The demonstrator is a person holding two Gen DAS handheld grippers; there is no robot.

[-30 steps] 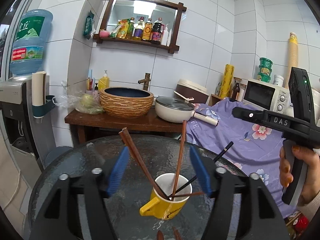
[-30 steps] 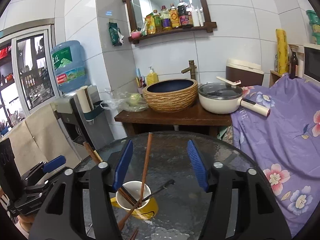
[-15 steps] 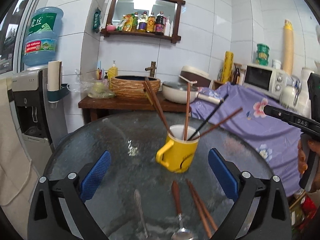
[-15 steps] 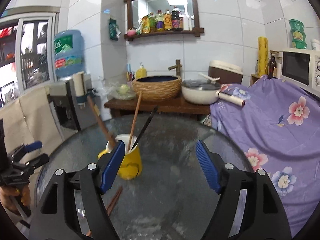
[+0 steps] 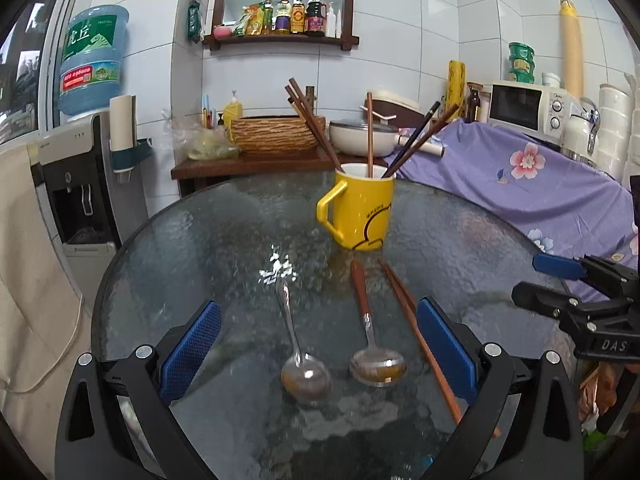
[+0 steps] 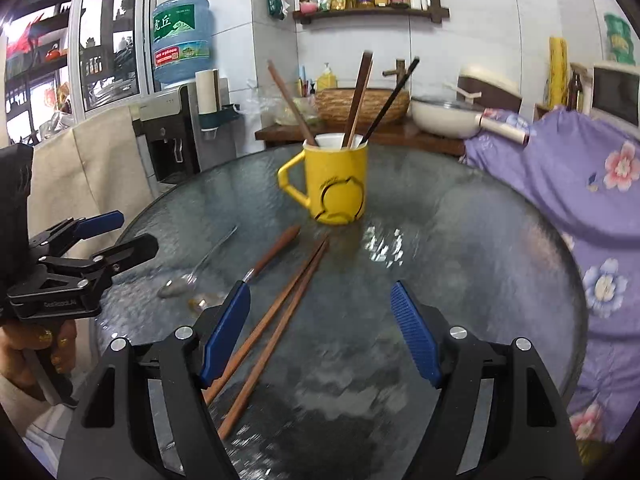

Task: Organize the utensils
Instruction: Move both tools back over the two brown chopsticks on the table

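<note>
Utensils half sorted: some stand in the yellow mug (image 5: 362,212), the rest lie on the glass tabletop (image 5: 192,248).

Several chopsticks (image 5: 370,136) already stand in the mug, which sits beyond both grippers; two spoons and a loose chopstick pair are left to collect. The left gripper (image 5: 318,354) has its fingers spread wide and empty, having just been opening, with the steel spoon (image 5: 298,344) and the wooden-handled spoon (image 5: 370,340) lying between them and the brown chopstick pair (image 6: 276,320) beside the right-hand finger. The right gripper (image 6: 320,334) is also spread and empty after opening, that pair lying just inside its left-hand finger. Readable writing: "DAS" on the right gripper's body in the left view, and Chinese characters on the water jug (image 5: 94,58); the mug's small print is illegible.
</note>
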